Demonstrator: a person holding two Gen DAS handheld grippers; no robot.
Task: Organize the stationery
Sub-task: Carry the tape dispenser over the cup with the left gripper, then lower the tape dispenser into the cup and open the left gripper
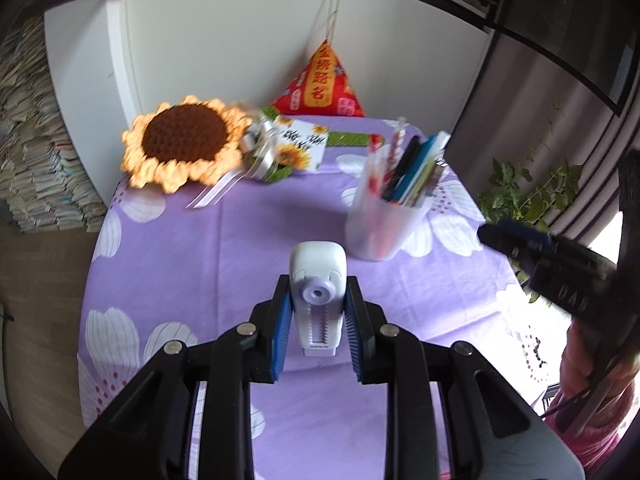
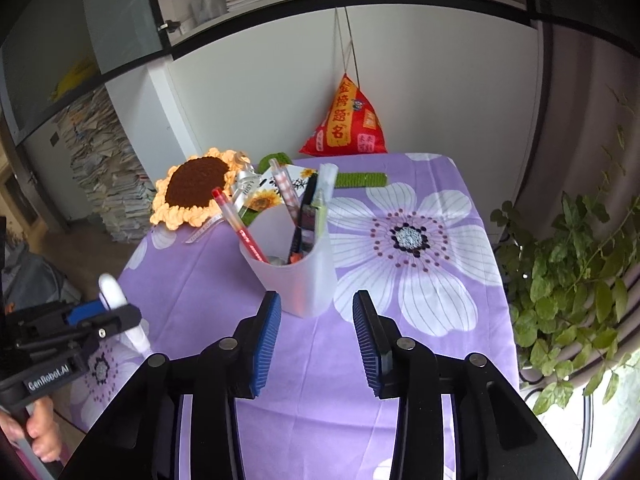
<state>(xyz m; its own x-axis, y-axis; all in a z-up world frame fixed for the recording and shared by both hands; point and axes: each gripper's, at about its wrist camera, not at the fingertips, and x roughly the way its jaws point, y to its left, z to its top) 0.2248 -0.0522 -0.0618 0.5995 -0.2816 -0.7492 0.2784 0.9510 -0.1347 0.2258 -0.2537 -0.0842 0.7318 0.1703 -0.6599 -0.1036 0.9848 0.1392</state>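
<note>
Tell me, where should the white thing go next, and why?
Probably toward the cup. The left gripper is shut on the white correction tape above the purple tablecloth, and the pens already stand in that cup. The right gripper is open and holds nothing.

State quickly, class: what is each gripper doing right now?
Left gripper: shut on the white correction tape dispenser.
Right gripper: open, nothing between its pads, pen cup ahead.
</note>
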